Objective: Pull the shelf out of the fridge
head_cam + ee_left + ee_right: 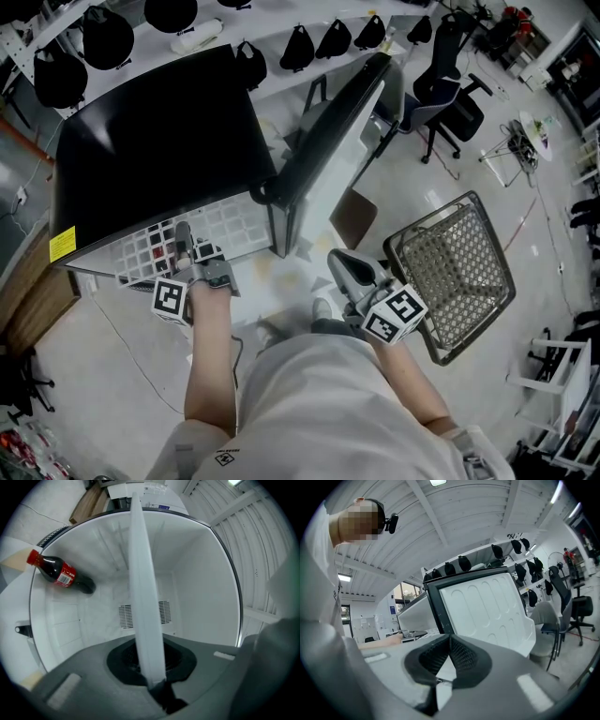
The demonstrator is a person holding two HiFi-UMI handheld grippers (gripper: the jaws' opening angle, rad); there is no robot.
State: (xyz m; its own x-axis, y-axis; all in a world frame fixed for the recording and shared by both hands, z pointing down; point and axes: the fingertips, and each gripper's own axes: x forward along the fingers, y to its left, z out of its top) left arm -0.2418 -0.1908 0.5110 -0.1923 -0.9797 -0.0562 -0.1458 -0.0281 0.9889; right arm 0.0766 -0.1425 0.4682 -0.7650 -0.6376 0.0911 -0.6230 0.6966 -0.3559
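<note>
White grid shelf (211, 230) projects partway out of the front of the black fridge (150, 141) in the head view, under the cabinet's top edge. The left gripper (185, 246) sits at the shelf's front edge. The fridge door (328, 141) stands open to the right. The right gripper (349, 272) is held near the person's body, well apart from the shelf and beside a wire basket (459, 272) on the floor.

Left gripper view: the shelf's front edge runs as a white strip between the jaws, which are closed onto it, pads pressing on both faces. Beyond it is the white fridge interior with a rear vent (124, 616). A dark cola bottle (61, 573) with a red cap is inside.

Right gripper view: the jaws meet at their tips with nothing between them. The door's white inner lining (487, 611) fills the background.
</note>
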